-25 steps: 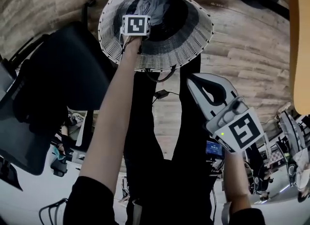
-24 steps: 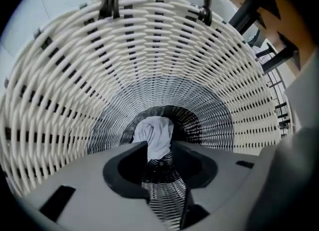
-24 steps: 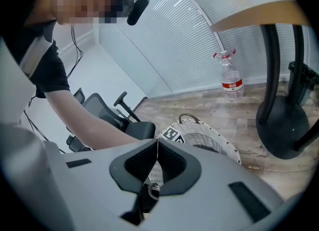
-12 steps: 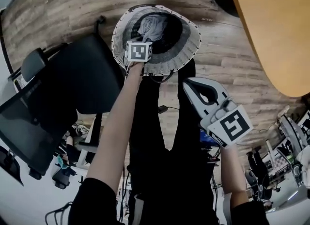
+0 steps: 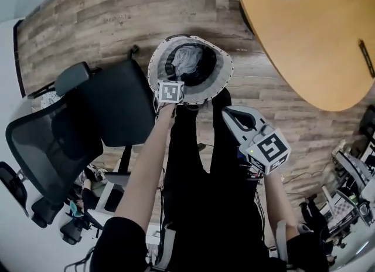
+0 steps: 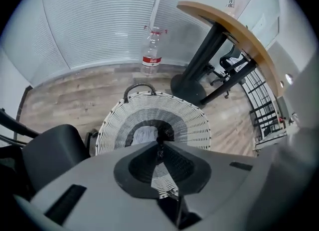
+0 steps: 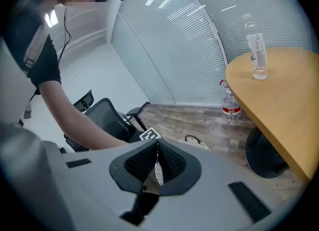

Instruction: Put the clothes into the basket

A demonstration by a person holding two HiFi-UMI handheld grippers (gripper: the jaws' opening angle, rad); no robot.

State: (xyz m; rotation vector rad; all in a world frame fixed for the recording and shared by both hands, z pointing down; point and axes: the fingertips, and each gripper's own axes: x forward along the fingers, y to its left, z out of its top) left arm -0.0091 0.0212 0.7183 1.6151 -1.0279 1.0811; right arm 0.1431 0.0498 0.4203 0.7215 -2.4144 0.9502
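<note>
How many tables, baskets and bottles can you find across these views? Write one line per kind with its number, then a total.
Tables: 1, the wooden table
Baskets: 1, the woven basket
Bottles: 2, the tabletop bottle and the floor bottle
Total: 4

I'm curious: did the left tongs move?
Yes. The left tongs went from the middle of the white-and-grey woven basket back to its near rim, jaws just closing on nothing.

place: office | black mesh-backed swivel chair [image 5: 55, 142] | round light-wood tabletop [image 5: 310, 48] | white slatted window blinds [image 6: 99, 26] | grey-brown wood-plank floor [image 5: 88, 24]
</note>
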